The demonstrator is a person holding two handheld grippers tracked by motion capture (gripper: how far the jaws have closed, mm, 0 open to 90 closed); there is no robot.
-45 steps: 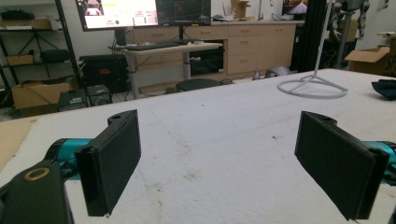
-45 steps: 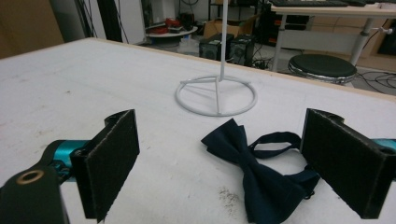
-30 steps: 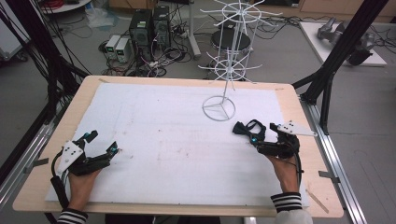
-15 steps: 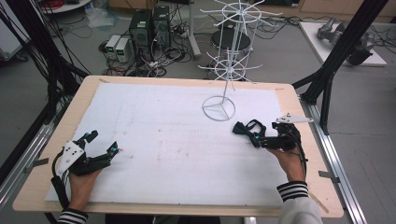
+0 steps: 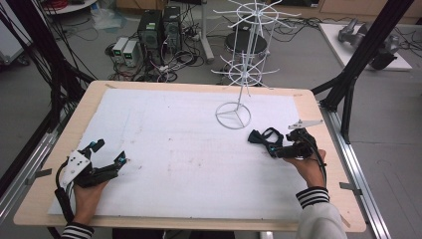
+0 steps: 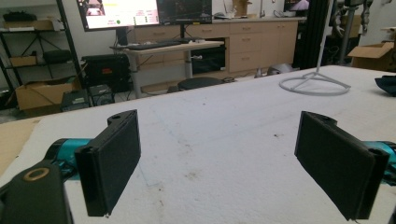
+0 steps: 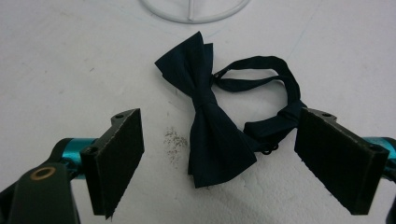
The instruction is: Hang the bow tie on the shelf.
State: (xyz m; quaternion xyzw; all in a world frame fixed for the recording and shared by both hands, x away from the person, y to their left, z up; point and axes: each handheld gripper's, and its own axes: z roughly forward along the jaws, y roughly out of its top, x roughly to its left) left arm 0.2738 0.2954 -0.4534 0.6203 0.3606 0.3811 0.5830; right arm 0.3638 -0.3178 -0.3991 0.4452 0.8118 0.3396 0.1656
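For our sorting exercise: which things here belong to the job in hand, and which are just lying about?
In the job: bow tie; right tool, open around it; white wire stand.

Lying about: left tool, open and idle; computers on the floor; monitors.

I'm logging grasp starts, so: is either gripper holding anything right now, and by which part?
Nothing is held. The right gripper is open, its jaws on either side of the bow tie without closing on it. The left gripper is open over bare table.

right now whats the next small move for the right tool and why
Probably ease the right tool forward and down, then close on the dark navy fabric bow tie: its jaws stand open, the tie lies flat between them on the white foam mat, ungripped.
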